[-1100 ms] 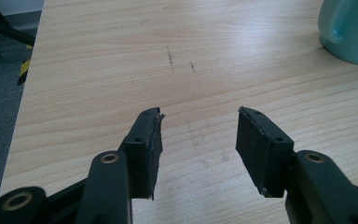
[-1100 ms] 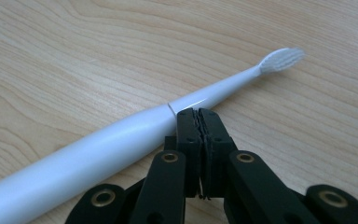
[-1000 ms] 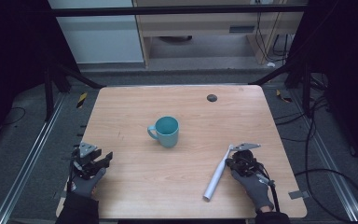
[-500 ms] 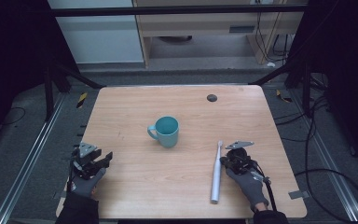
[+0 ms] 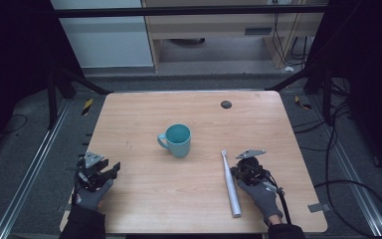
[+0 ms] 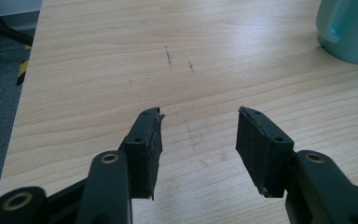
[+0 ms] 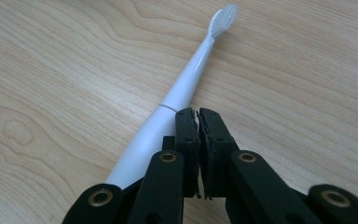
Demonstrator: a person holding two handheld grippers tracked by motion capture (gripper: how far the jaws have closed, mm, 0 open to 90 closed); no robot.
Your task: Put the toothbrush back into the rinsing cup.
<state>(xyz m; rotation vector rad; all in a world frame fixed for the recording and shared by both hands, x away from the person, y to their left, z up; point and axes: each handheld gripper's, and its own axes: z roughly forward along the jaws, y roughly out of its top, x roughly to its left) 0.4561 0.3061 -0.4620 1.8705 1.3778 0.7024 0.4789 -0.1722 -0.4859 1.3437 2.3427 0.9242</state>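
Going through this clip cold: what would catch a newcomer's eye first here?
Probably the teal mug, the one patch of colour, standing upright near the middle of the wooden table. Next, the white electric toothbrush lying flat toward the near right, brush head pointing away from the person, with the right gripper closed and pressed against its side rather than around it. The left gripper rests open at the near left edge.

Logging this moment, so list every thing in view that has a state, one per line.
Left tool: open, holding nothing, above bare table.
Right tool: shut, gripping nothing, beside the toothbrush.
Toothbrush: lying flat on the table, brush head pointing away from the person.
Mug: upright, looks empty, handle toward the left.
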